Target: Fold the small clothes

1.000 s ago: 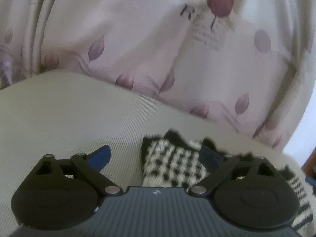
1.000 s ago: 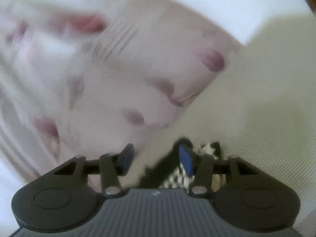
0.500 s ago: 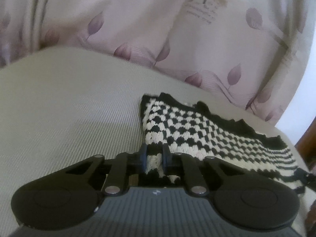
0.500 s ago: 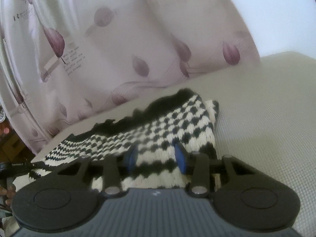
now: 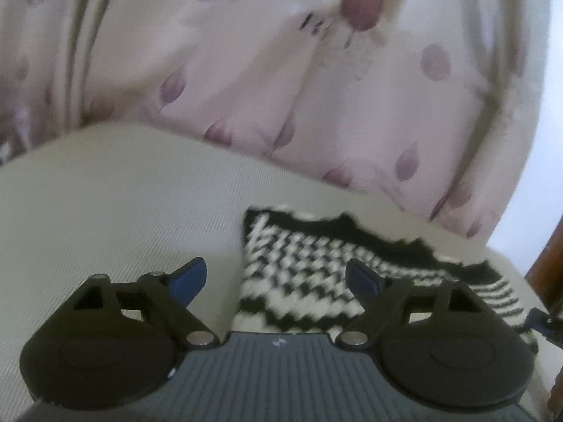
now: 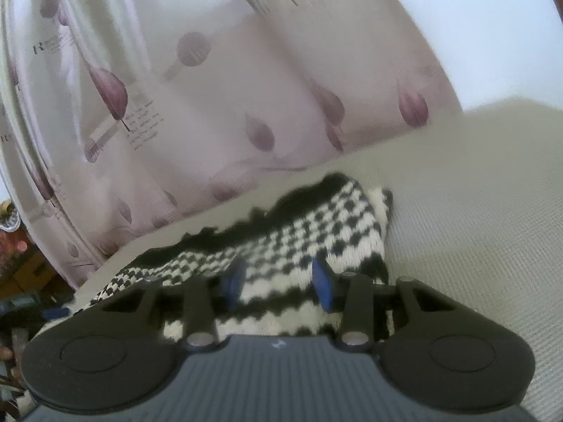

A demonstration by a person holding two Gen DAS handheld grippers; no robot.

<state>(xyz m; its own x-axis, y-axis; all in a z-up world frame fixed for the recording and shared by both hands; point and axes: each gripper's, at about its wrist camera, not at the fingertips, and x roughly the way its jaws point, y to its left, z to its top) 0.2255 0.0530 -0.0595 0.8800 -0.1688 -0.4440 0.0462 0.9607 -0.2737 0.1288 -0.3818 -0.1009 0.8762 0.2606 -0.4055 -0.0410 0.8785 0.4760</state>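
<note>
A black-and-white knitted garment (image 5: 316, 270) lies folded flat on a beige cushion (image 5: 123, 218). My left gripper (image 5: 274, 267) hovers over its near left corner. Its jaws are opening and stand wide, and the blue pads touch nothing. In the right wrist view the same garment (image 6: 316, 221) stretches away to the left, its black hem along the far side. My right gripper (image 6: 278, 277) is just above its near edge, half open. The knit shows flat between the fingers, with no fold pinched.
A pale curtain with purple leaf prints (image 5: 281, 88) hangs close behind the cushion (image 6: 475, 193). A wooden piece (image 5: 549, 263) stands at the right edge of the left wrist view. Dark clutter (image 6: 21, 281) lies past the cushion's left end.
Half a second ago my left gripper was shut on the garment's near edge; it has let go, opened wide and drawn back. The right gripper has rolled level and stays over the garment.
</note>
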